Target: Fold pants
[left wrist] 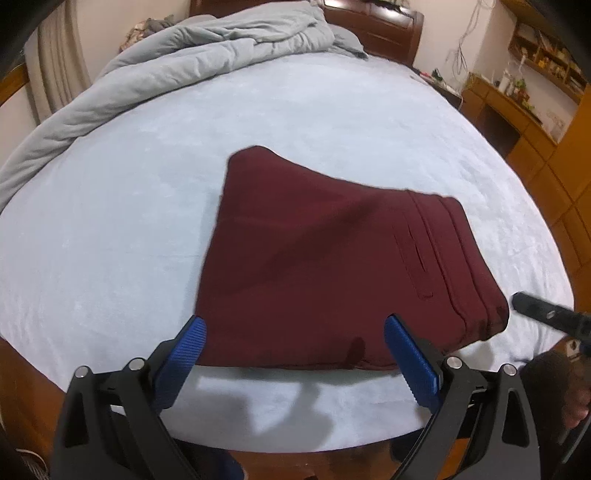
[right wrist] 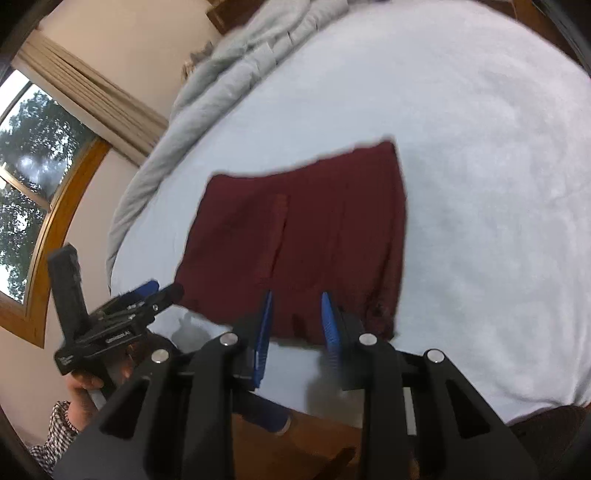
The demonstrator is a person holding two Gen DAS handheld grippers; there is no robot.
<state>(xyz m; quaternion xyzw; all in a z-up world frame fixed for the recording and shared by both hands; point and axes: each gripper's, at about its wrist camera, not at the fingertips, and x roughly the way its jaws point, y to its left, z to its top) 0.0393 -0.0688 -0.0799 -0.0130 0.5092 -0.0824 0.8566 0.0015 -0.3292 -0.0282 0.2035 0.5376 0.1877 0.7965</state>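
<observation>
Dark maroon pants [left wrist: 332, 254] lie folded into a compact rectangle on the pale blue bed [left wrist: 129, 221], near its front edge. My left gripper [left wrist: 295, 326] is open wide and empty, its blue pads just above the fold's near edge. In the right wrist view the pants [right wrist: 303, 236] lie ahead with a pocket seam facing up. My right gripper [right wrist: 295, 299] is open with a narrower gap, empty, hovering over the near edge of the pants. The left gripper also shows in the right wrist view [right wrist: 159, 290], held in a hand.
A rumpled grey duvet [left wrist: 192, 48] is heaped along the bed's far left side. A wooden headboard [left wrist: 384, 26] stands behind it. Wooden shelves and desk [left wrist: 524, 96] are on the right. A window with curtains [right wrist: 44, 177] is on the left.
</observation>
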